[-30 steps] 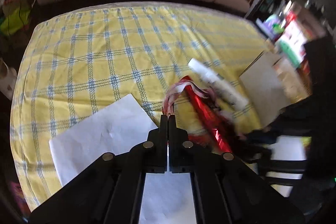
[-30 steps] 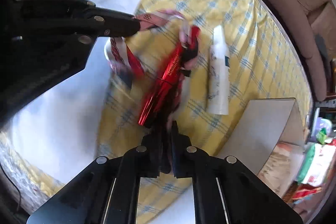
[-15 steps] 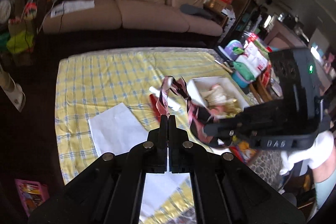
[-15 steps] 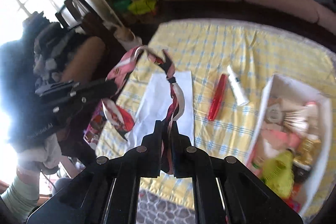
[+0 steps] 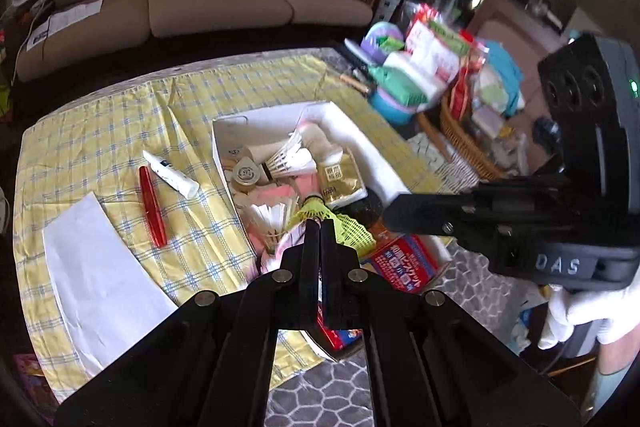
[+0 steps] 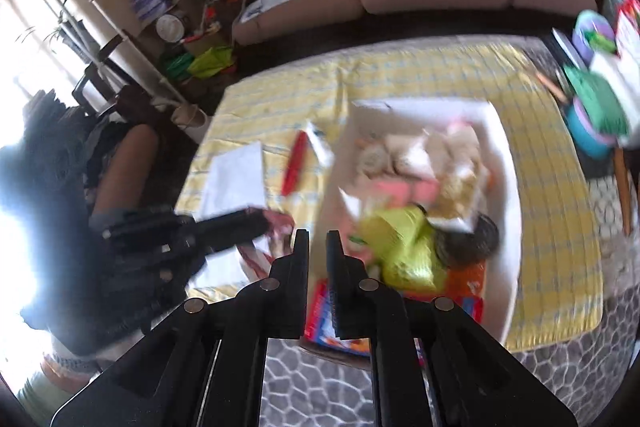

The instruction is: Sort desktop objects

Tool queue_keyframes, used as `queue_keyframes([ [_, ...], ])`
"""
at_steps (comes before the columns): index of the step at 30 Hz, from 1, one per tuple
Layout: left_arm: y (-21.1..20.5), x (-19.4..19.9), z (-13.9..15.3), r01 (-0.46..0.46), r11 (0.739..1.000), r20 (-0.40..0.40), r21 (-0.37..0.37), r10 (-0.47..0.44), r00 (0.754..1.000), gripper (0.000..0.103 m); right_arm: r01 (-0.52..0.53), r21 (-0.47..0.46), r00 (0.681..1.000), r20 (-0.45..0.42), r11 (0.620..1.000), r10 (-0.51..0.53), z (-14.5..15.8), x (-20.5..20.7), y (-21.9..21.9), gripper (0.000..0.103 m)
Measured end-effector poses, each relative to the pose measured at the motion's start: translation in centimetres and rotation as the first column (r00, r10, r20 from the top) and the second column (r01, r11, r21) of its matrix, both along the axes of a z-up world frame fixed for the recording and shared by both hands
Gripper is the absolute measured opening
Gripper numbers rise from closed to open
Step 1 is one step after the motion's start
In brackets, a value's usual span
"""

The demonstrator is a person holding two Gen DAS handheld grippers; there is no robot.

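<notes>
Left wrist view, left to right: white paper (image 5: 92, 267), red pen (image 5: 152, 207), tube (image 5: 170, 174), then the box (image 5: 376, 155). Left gripper (image 5: 320, 223) pinched on the ribbon (image 6: 280, 227), apparently above the box's near end. Right gripper (image 6: 317, 239) slightly parted, empty. Best to lower well inside the rim before letting go, gathering loose tails so none drape over the wall.

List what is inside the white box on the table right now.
The white box holds white shuttlecocks, a yellow-green shuttlecock, a gold packet, a round tin and a red carton. Anything beneath these is covered.
</notes>
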State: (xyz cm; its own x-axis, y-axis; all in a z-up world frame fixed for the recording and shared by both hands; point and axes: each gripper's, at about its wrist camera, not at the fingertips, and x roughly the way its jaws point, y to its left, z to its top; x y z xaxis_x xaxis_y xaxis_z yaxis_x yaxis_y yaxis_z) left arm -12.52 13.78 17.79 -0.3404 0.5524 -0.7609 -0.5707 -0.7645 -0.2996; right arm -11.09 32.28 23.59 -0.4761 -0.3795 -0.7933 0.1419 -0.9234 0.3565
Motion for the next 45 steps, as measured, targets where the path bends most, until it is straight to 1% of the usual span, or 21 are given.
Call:
queue_keyframes([
  [4, -0.2, -0.5, 0.7, -0.001, 1.000, 0.013, 0.029, 0.000, 1.000, 0.001, -0.001, -0.045, 0.999, -0.032, 0.999, -0.001, -1.0, 0.8, 1.6, 0.010],
  [6, -0.2, -0.8, 2.8, 0.003, 0.998, 0.000, 0.061, -0.003, 1.000, 0.001, 0.003, -0.071, 0.999, -0.049, 0.997, -0.007, -0.9, 0.9, 2.3, 0.010],
  [8, 0.5, -0.6, 5.3, 0.020, 0.997, -0.038, 0.075, -0.017, 0.999, 0.001, 0.007, -0.056, 0.997, -0.083, 0.998, -0.012, -0.4, 1.0, 2.4, 0.012],
  [9, 0.9, -0.5, 6.6, 0.029, 0.996, -0.053, 0.083, -0.024, 0.998, 0.001, 0.001, -0.060, 0.995, -0.101, 0.998, -0.007, -0.1, 1.1, 2.4, 0.015],
  [11, 2.0, -0.2, 9.1, 0.051, 0.995, -0.088, 0.090, -0.043, 0.995, 0.001, -0.003, -0.069, 0.992, -0.124, 0.998, -0.006, 0.2, 1.4, 2.5, 0.054],
  [12, 2.6, -0.1, 10.0, 0.057, 0.995, -0.104, 0.086, -0.048, 0.993, 0.001, -0.001, -0.074, 0.991, -0.136, 0.997, -0.009, 0.3, 1.5, 2.5, 0.058],
  [14, 3.7, -0.1, 11.2, 0.066, 0.994, -0.120, 0.089, -0.055, 0.991, 0.001, 0.004, -0.094, 0.988, -0.153, 0.996, -0.019, 0.4, 1.5, 2.8, 0.059],
  [17, 5.4, -0.4, 11.3, 0.067, 0.994, -0.123, 0.084, -0.057, 0.991, 0.001, 0.038, -0.126, 0.988, -0.143, 0.991, -0.056, -0.4, 1.4, 3.9, 0.059],
  [19, 6.5, -0.9, 10.0, 0.062, 0.997, -0.117, 0.049, -0.056, 0.992, 0.001, 0.056, -0.125, 0.989, -0.128, 0.991, -0.072, -1.3, 1.3, 4.9, 0.059],
  [21, 7.4, -1.8, 7.2, 0.047, 0.999, -0.080, 0.002, -0.047, 0.996, 0.001, 0.072, -0.123, 0.991, -0.106, 0.990, -0.086, -2.5, 1.1, 5.7, 0.059],
  [25, 7.9, -4.2, -0.3, 0.004, 0.999, 0.025, -0.051, -0.002, 1.000, 0.001, 0.116, -0.132, 0.990, -0.062, 0.984, -0.125, -5.1, 0.8, 7.6, 0.059],
  [28, 8.3, -5.8, -5.0, -0.018, 0.995, 0.088, -0.097, 0.027, 0.996, 0.001, 0.127, -0.124, 0.990, -0.048, 0.984, -0.134, -6.3, 0.7, 8.5, 0.059],
  [32, 8.3, -6.2, -8.0, -0.033, 0.996, 0.155, -0.087, 0.046, 0.987, 0.001, 0.127, -0.102, 0.990, -0.051, 0.987, -0.132, -7.1, 0.9, 9.0, 0.059],
  [34, 8.4, -5.3, -8.5, -0.007, 0.996, 0.154, -0.092, 0.021, 0.988, 0.001, 0.129, -0.088, 0.990, -0.049, 0.988, -0.133, -7.4, 0.8, 9.3, 0.059],
  [35, 8.6, -4.6, -8.8, 0.002, 0.993, 0.141, -0.119, 0.014, 0.990, 0.008, 0.132, -0.081, 0.990, -0.048, 0.988, -0.136, -7.4, 0.8, 9.3, 0.059],
  [37, 8.5, -3.6, -8.9, 0.009, 0.990, 0.116, -0.144, 0.008, 0.993, 0.037, 0.140, -0.068, 0.989, -0.044, 0.988, -0.143, -7.7, 0.6, 9.5, 0.059],
  [38, 8.3, -3.2, -8.6, 0.008, 0.990, 0.106, -0.138, 0.006, 0.994, 0.059, 0.144, -0.072, 0.988, -0.042, 0.987, -0.147, -7.8, 0.6, 9.5, 0.059],
  [39, 8.0, -2.8, -8.2, 0.008, 0.992, 0.095, -0.128, 0.005, 0.995, 0.069, 0.147, -0.080, 0.988, -0.043, 0.986, -0.151, -7.8, 0.7, 9.5, 0.059],
  [40, 7.6, -2.4, -7.7, 0.000, 0.993, 0.082, -0.118, 0.010, 0.997, 0.071, 0.147, -0.086, 0.988, -0.044, 0.985, -0.151, -7.7, 0.9, 9.4, 0.059],
  [42, 6.4, -2.0, -6.4, -0.022, 0.997, 0.075, -0.080, 0.028, 0.997, 0.084, 0.140, -0.086, 0.988, -0.048, 0.986, -0.145, -7.5, 1.1, 9.1, 0.059],
  [45, 3.6, -1.4, -3.8, -0.046, 0.999, 0.071, 0.010, 0.046, 0.996, 0.097, 0.133, -0.075, 0.989, -0.057, 0.988, -0.138, -6.6, 1.8, 8.4, 0.059],
])
